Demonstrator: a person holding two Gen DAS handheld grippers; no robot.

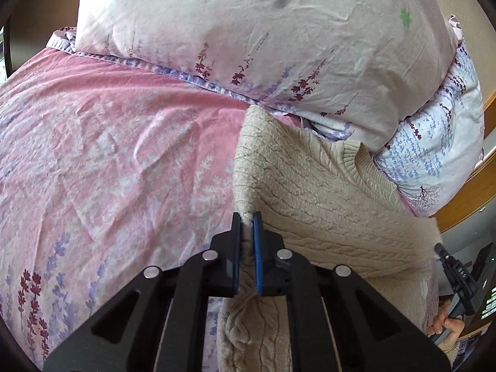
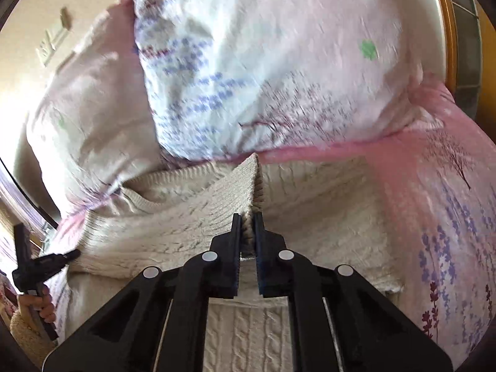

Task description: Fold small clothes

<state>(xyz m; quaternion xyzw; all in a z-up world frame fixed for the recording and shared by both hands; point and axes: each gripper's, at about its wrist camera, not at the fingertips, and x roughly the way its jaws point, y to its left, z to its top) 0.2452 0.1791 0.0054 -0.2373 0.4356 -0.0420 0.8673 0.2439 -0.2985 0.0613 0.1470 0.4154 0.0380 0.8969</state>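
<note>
A cream cable-knit sweater (image 1: 325,192) lies on the pink floral bed cover, partly folded over itself. My left gripper (image 1: 247,220) is shut on a raised fold of the sweater's left side. In the right wrist view my right gripper (image 2: 248,221) is shut on another raised edge of the same sweater (image 2: 186,226), whose corner stands up in a peak ahead of the fingers. The right gripper also shows at the right edge of the left wrist view (image 1: 455,272), and the left gripper at the left edge of the right wrist view (image 2: 40,263).
Large floral pillows (image 1: 248,40) are stacked just behind the sweater and also fill the right wrist view (image 2: 263,71). The pink bed cover (image 1: 108,155) spreads to the left. A wooden bed frame (image 1: 477,183) runs along the right.
</note>
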